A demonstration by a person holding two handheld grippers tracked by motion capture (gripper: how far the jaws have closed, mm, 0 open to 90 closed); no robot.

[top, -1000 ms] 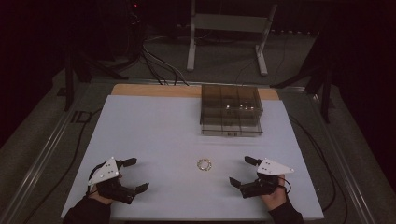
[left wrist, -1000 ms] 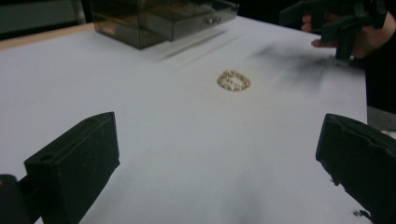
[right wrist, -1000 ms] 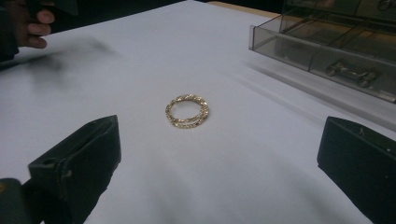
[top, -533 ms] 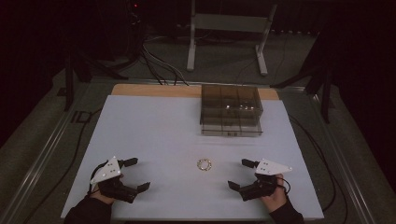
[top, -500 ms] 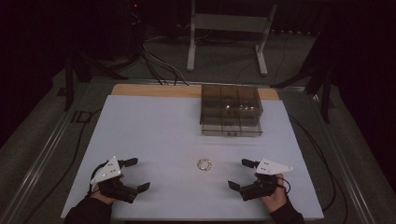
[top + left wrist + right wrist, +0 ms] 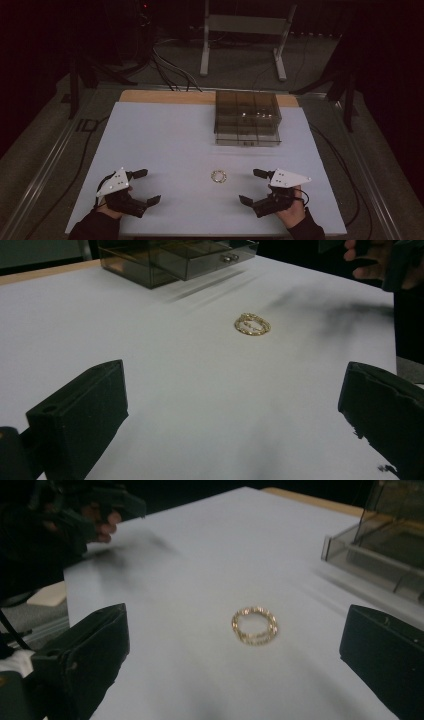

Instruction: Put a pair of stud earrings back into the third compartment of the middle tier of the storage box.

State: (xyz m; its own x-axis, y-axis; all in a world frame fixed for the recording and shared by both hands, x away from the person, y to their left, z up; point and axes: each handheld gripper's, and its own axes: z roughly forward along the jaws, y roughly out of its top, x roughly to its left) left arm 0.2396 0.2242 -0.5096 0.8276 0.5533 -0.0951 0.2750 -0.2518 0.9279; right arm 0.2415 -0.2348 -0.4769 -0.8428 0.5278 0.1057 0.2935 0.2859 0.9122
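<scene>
A small gold bracelet (image 6: 218, 176) lies coiled on the white table top (image 6: 165, 145), between the two grippers. My left gripper (image 6: 145, 186) rests near the front left edge, open and empty, with the bracelet (image 6: 252, 324) well ahead of its jaws. My right gripper (image 6: 253, 186) sits at the front right, also open and empty; the bracelet (image 6: 254, 625) lies a short way in front of it. A smoky clear drawer box (image 6: 247, 118) stands at the back right of the table.
The drawer box (image 6: 175, 257) has a small knob on its front drawer. A wooden strip (image 6: 165, 97) runs along the table's far edge. Cables (image 6: 170, 65) and a metal stand (image 6: 242, 30) are on the floor beyond.
Both grippers have shifted only slightly; the bracelet and box have not moved.
</scene>
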